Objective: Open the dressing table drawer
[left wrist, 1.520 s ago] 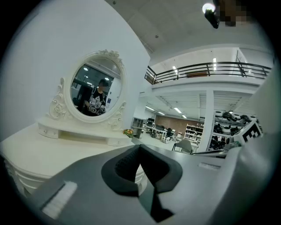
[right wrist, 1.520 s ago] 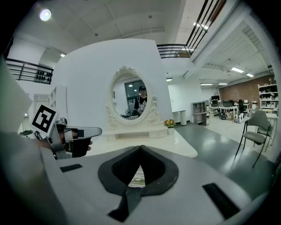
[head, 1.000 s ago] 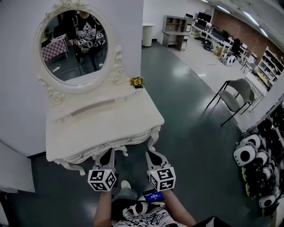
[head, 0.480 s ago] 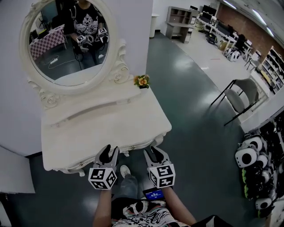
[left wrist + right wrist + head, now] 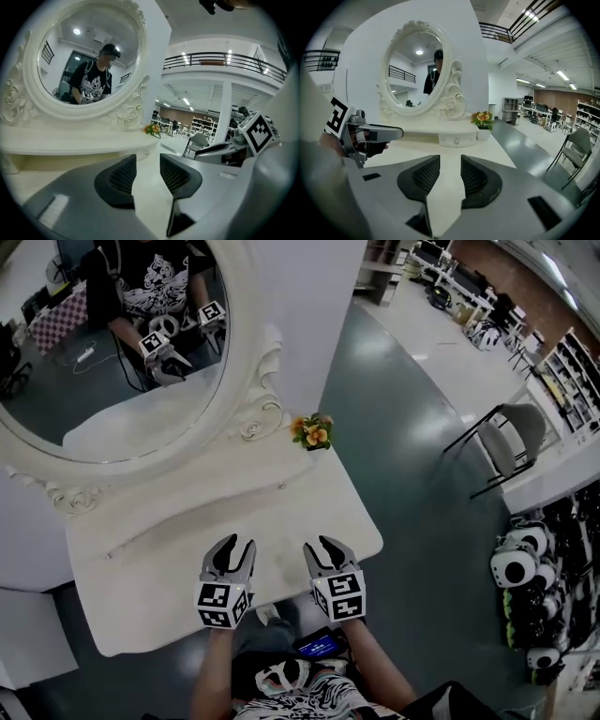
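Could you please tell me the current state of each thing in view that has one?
Left gripper: fingers open, empty.
Right gripper: fingers opening, nothing between them.
Small shelf drawer: closed.
Flower pot: upright on the tabletop.
Chair: unoccupied.

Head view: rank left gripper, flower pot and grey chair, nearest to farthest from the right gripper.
1. left gripper, close alongside, left.
2. flower pot, at the dressing table's back corner.
3. grey chair, far off to the right.
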`<state>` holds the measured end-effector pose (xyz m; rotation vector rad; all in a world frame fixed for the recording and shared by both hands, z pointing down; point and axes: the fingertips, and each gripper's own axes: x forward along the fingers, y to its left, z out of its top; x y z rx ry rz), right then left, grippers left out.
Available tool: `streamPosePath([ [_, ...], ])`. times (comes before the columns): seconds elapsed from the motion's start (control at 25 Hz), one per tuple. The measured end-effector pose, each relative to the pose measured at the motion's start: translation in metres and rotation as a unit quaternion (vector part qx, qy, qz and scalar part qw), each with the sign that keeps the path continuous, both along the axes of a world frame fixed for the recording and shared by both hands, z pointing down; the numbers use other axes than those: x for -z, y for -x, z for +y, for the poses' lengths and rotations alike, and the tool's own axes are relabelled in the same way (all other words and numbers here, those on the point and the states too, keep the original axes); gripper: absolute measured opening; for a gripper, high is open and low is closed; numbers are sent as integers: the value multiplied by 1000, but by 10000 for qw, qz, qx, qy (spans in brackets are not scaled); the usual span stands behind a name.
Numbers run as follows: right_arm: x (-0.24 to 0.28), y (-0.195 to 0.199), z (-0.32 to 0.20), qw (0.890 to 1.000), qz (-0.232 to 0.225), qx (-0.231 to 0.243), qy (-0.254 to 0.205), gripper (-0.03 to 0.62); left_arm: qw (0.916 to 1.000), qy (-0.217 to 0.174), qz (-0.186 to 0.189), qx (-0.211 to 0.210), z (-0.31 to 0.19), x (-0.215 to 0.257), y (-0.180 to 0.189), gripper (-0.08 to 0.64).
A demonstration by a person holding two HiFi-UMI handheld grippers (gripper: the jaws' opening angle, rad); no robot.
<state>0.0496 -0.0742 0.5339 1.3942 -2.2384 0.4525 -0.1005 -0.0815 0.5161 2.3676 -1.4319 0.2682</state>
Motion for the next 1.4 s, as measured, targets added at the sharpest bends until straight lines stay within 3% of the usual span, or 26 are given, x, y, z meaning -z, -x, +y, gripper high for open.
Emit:
streamPosePath([
  [0.28,-3,13,-63,9999,129,-70,71,143,9997,244,70,-25,-50,-21,8,142],
  [0.52,-20,24,-87,9998,92,49,194,147,9987,399,308,110,-72,-33,2,138],
  [1.12,-69,51,-139,9984,155,353,404,163,9952,950,46,246,-99,-84,5,147],
  [1.4,-84,60,-156,9982,189,449,355,163,9945,1008,-24,287,-104,-93,3,146],
])
